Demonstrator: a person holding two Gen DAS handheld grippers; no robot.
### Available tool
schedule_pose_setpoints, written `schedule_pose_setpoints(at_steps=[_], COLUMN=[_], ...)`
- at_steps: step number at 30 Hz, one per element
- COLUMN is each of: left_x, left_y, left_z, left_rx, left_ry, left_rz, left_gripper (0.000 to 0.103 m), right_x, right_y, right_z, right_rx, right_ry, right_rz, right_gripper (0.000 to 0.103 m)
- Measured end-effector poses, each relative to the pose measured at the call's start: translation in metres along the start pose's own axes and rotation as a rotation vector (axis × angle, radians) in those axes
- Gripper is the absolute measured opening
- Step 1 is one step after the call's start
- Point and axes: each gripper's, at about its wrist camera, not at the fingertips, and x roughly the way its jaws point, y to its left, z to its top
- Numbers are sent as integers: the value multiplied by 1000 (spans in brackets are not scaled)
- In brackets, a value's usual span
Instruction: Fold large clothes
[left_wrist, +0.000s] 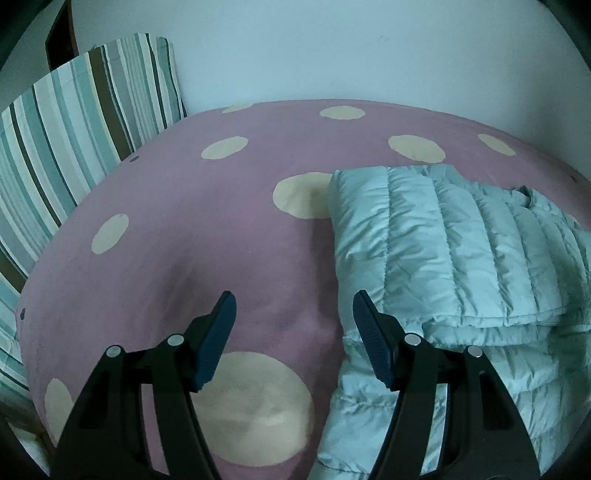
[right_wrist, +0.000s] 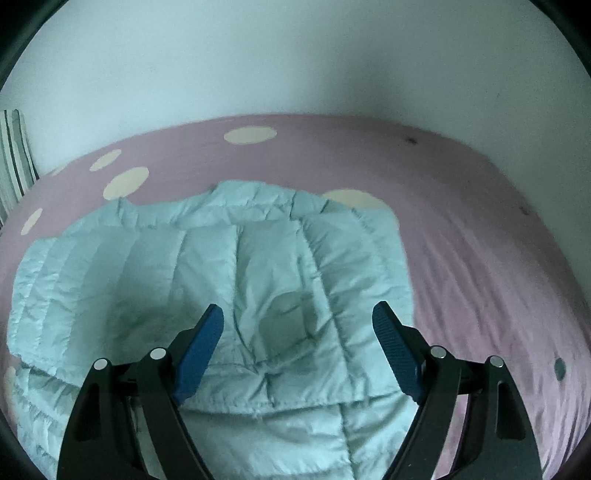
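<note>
A pale blue quilted puffer jacket (left_wrist: 450, 251) lies partly folded on a pink bed sheet with cream dots (left_wrist: 177, 229). In the left wrist view it fills the right side, one layer folded over another. My left gripper (left_wrist: 294, 306) is open and empty, above the sheet at the jacket's left edge. In the right wrist view the jacket (right_wrist: 207, 266) spreads across the left and middle of the sheet (right_wrist: 480, 258). My right gripper (right_wrist: 297, 317) is open and empty, hovering above the jacket's near part.
A striped pillow (left_wrist: 74, 140) leans at the left end of the bed, its edge also in the right wrist view (right_wrist: 14, 158). A white wall (left_wrist: 332, 48) runs along the far side of the bed.
</note>
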Motion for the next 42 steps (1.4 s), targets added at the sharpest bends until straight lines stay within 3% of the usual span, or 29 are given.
schedule_pose_setpoints(at_steps=[2,5,8,11,18,21,27,28,30,31,32,34,37,40,42], left_x=[1,5,8,16,63,83,76,69,53,46,37,23,18,31,46], left_y=[1,-2,-7,-18,-40,-38,-33,-30,-22,-20,-17,-21,-46,-77,-92], left_z=[1,3,10,16,11,5,8,9,11,13,16,20,21,20,18], left_rx=[-5,-4,-7,13,97,88,88,83,49,31,6,-16,14,85,119], left_ry=[1,-1,-16,-28,71,114,87,74,40,26,3,-27,-31,-13,24], left_rz=[-14,-34,-57,-63,7,-1,17,28,26,21,7,-43,-136,-142,-121], left_gripper=[67,67,67,67,67,68,67,67,67,67,67,67,67,67,67], right_x=[15,24,16,11,39,51,44,39,24,20,10,-11,-20,-4,18], right_y=[-1,-2,-5,-12,-24,-24,-19,-17,-16,-19,-19,-14,7,25,31], right_z=[-2,-14,-18,-18,-29,-34,-34,-33,-33,-31,-30,-27,-24,-24,-27], right_rx=[10,26,21,21,6,-8,-28,-37,-36,-29,-19,-10,-48,-89,-97], right_ry=[64,128,99,69,149,160,133,124,102,80,43,-33,-67,-37,28], right_rz=[25,73,60,18,-6,-17,-32,-40,-49,-47,-45,-46,6,36,57], right_gripper=[44,20,10,10,10,9,12,16,33,55,62,62,60,50,49])
